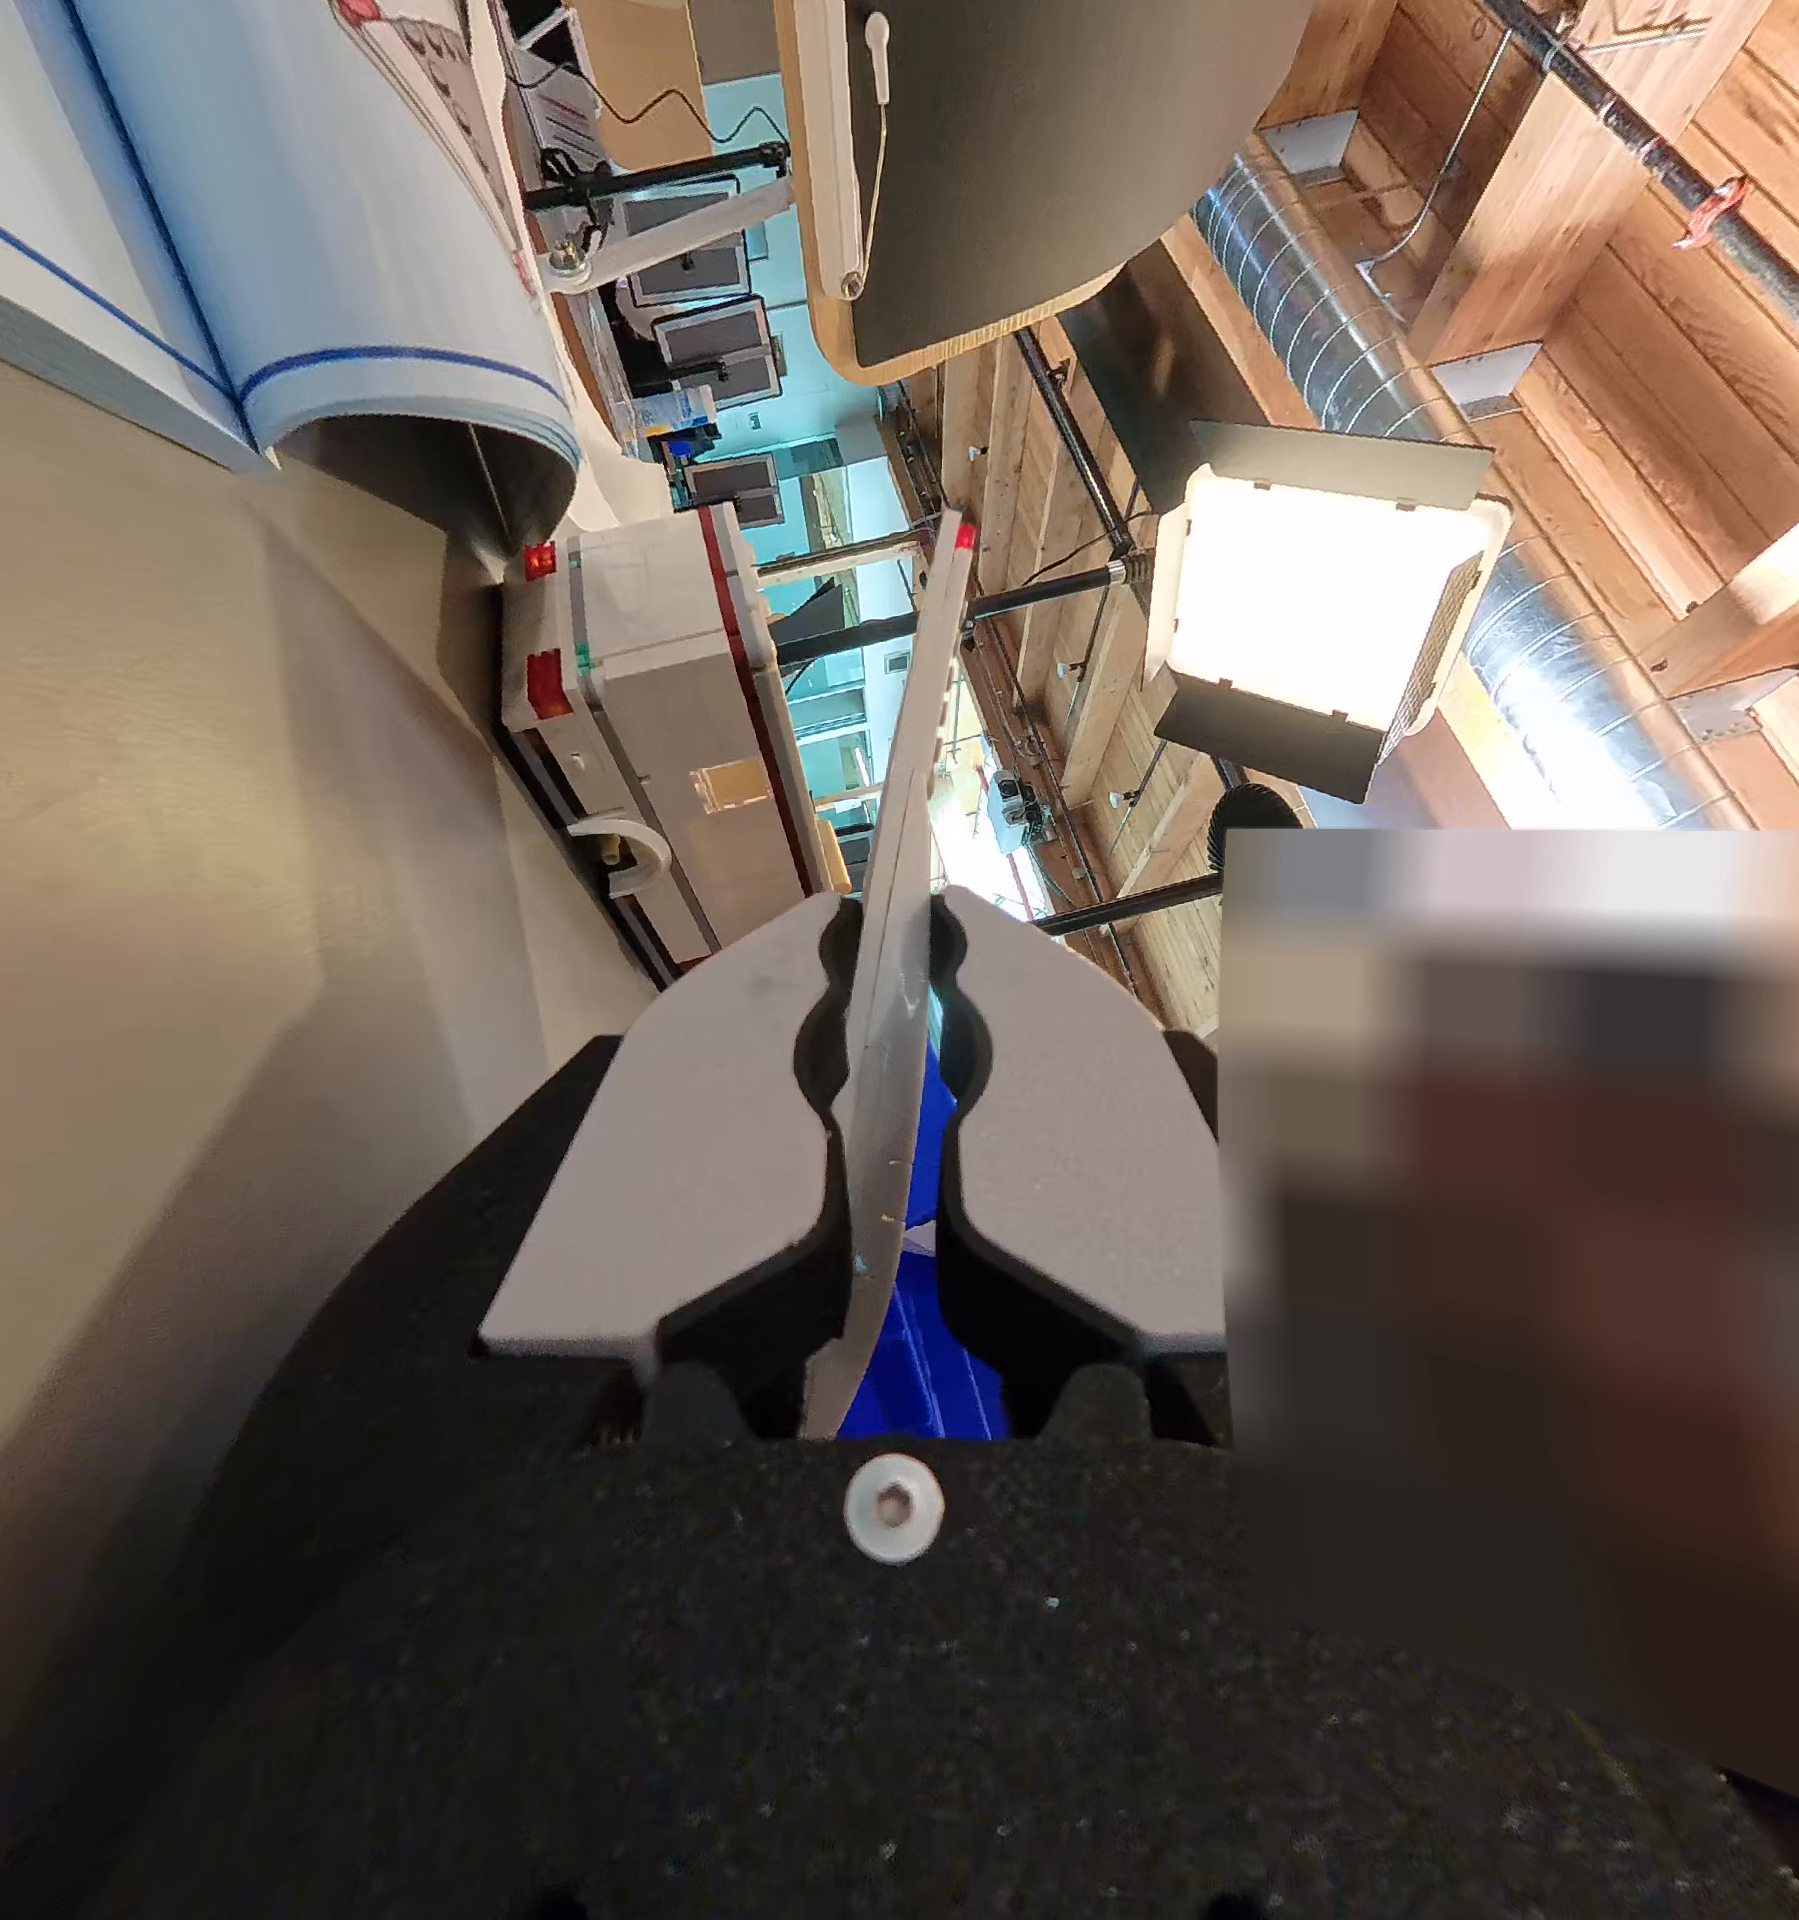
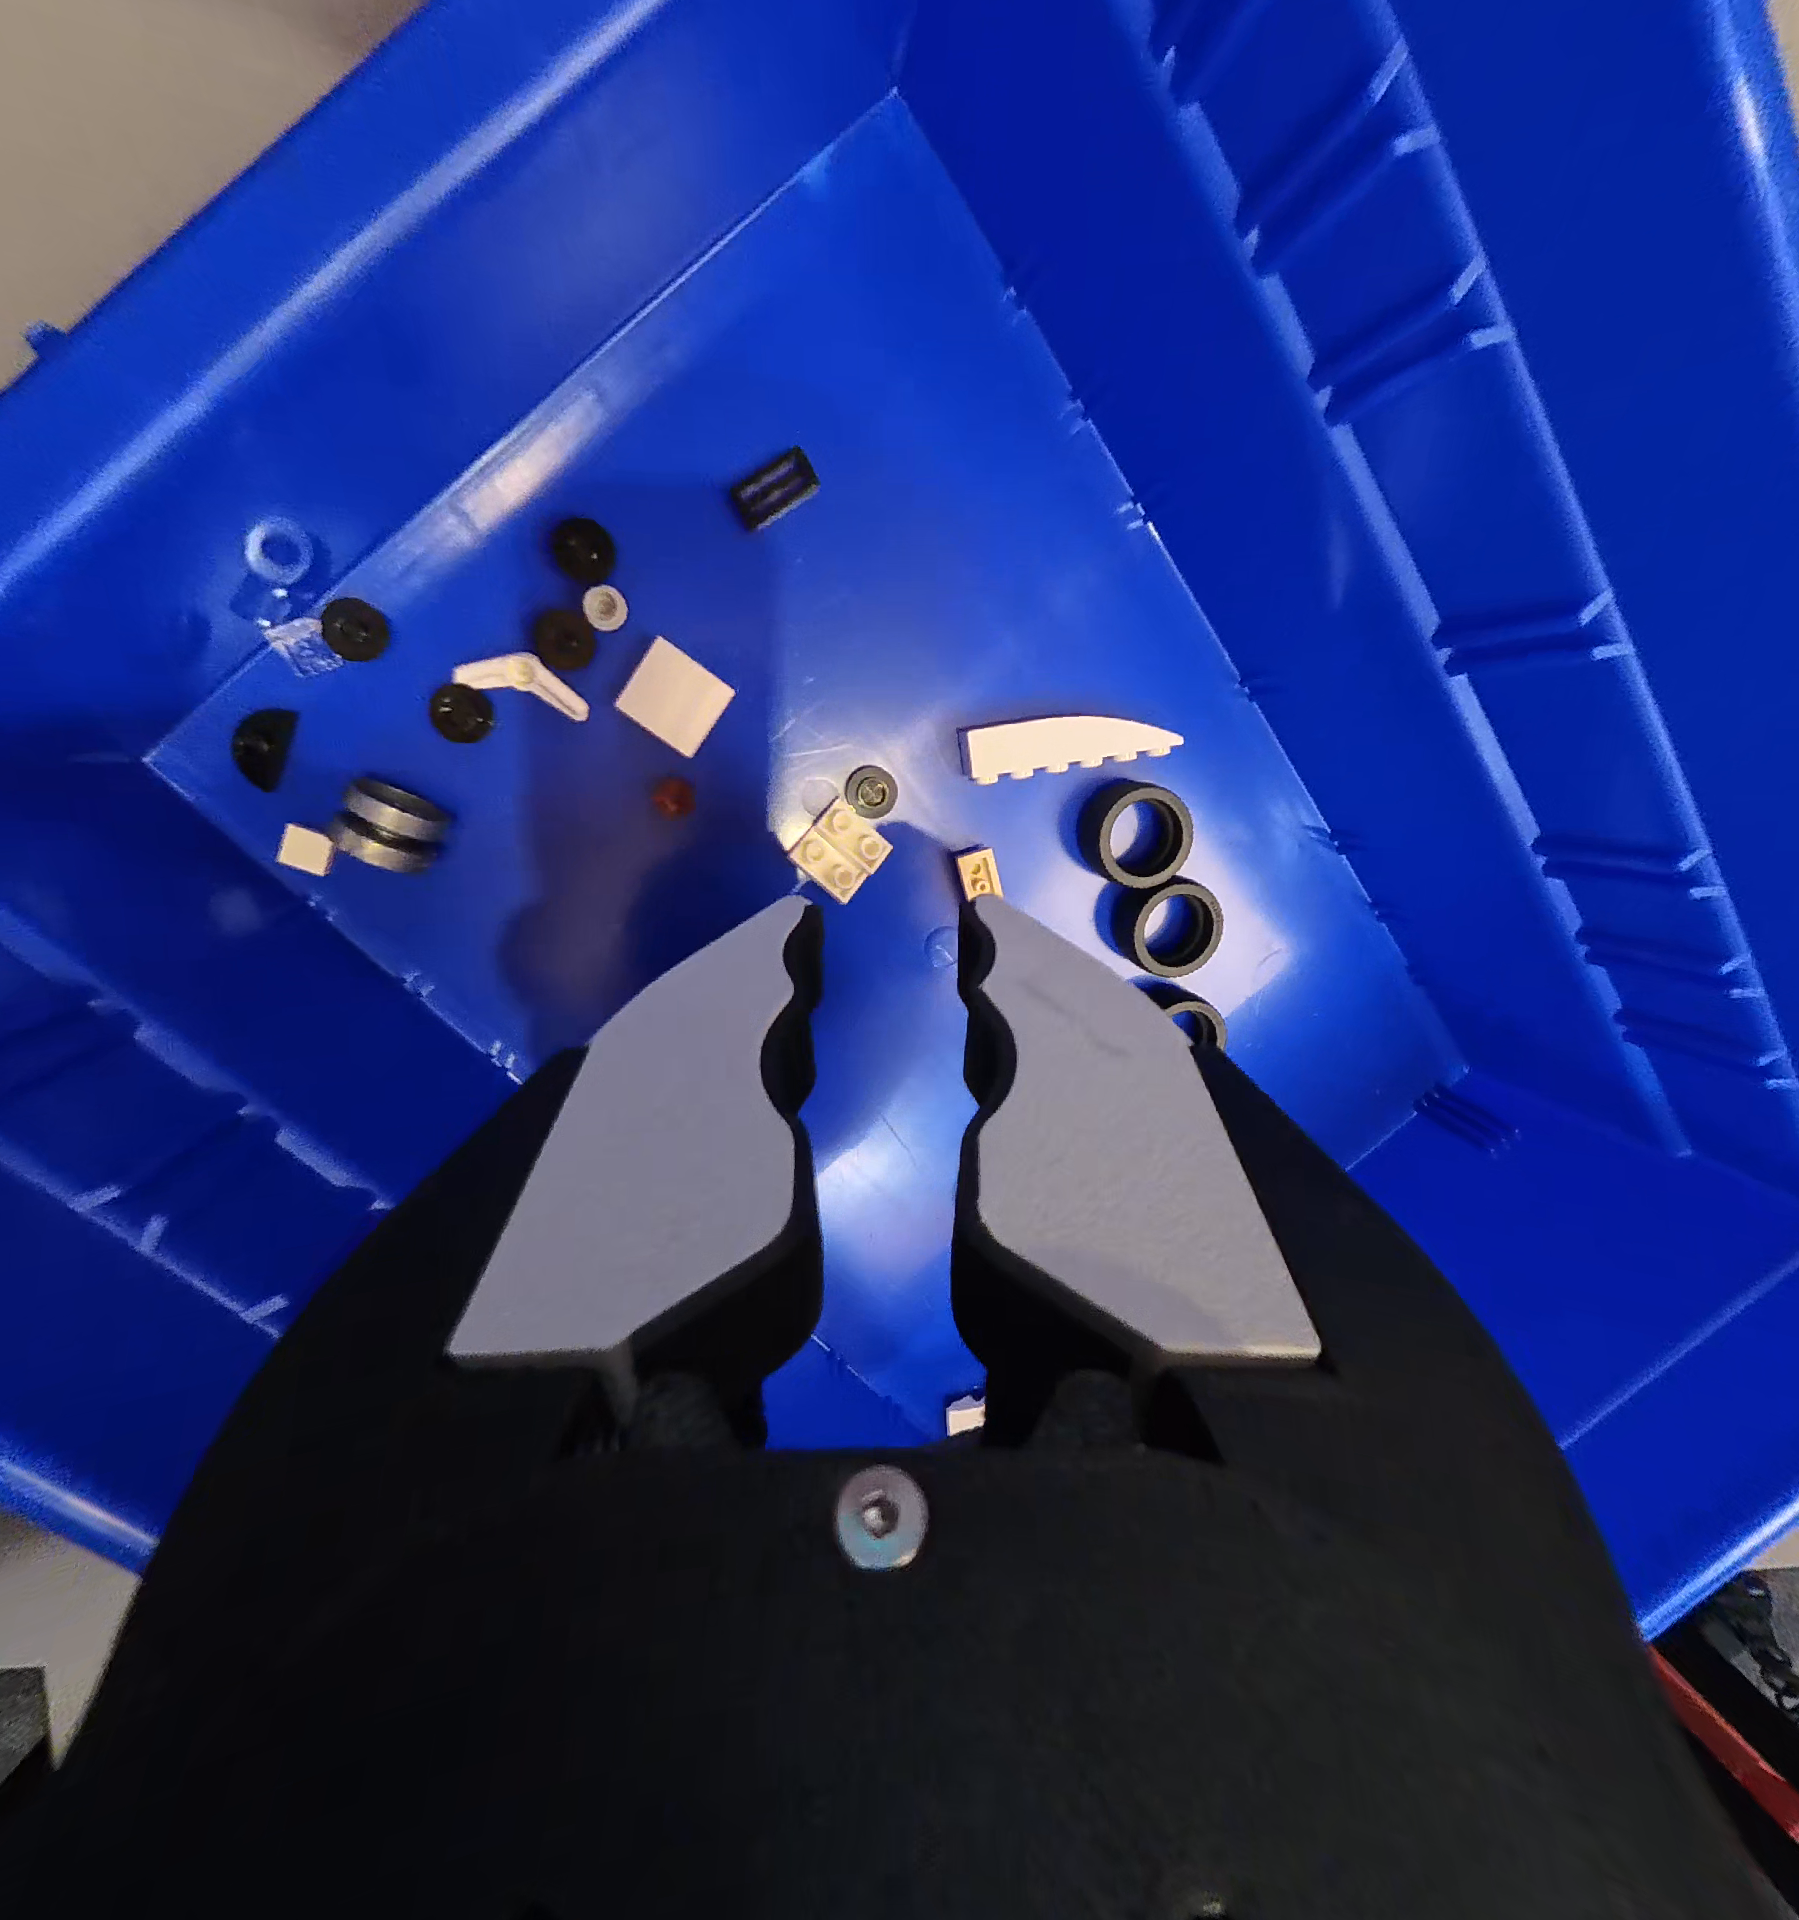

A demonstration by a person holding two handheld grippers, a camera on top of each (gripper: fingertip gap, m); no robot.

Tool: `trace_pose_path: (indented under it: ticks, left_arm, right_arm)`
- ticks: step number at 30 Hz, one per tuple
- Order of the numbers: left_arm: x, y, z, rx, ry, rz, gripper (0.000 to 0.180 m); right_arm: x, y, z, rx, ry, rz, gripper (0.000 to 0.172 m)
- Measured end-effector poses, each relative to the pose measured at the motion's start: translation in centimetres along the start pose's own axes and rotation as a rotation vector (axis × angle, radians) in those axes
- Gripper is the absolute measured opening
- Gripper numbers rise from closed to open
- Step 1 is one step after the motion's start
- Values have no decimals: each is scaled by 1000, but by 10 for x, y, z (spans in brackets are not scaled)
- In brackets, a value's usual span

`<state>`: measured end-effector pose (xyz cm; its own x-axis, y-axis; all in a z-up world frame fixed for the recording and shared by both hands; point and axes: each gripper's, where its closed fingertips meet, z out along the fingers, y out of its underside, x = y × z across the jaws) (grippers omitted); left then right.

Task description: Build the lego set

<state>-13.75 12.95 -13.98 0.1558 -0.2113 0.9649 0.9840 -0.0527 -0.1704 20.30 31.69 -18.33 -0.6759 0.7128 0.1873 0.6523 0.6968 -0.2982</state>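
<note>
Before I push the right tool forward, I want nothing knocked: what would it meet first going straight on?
Between the open right tool's tips lies bare bin floor, so probably that first. A white plate and a small tan piece sit just beyond either tip; depth is unclear.

The blue bin (image 2: 1290,520) was glossy moulded plastic, its floor lightly scuffed. The small building pieces in it looked like smooth hard plastic; the dark grey tyres (image 2: 1144,836) were matt and rubbery. The left tongs (image 1: 895,914) pressed matt grey pads (image 1: 729,1091) on a smooth, slightly shiny white plastic plate (image 1: 900,935). Their black bodies were grainy. Overhead ran rough wooden planks (image 1: 1653,343) and a ribbed metal duct (image 1: 1290,270).
</note>
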Motion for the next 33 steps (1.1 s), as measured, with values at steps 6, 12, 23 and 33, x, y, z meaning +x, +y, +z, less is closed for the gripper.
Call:
trace_pose_path:
  ticks: [6, 12, 23, 33]
  left_arm:
    - [0, 0, 0, 2, 2, -1, 13]
    - [1, -1, -1, 3, 12, -8, 13]
    - [0, -1, 0, 0, 9, -10, 13]
    - [0, -2, 0, 1, 14, -12, 13]
  right_arm:
    - [4, 2, 2, -10, 24, -14, 25]
    - [9, 3, 2, -2, 38, -8, 24]
    - [23, 14, -6, -18, 105, 12, 24]
    - [41, 29, -21, -68, 185, 27, 24]
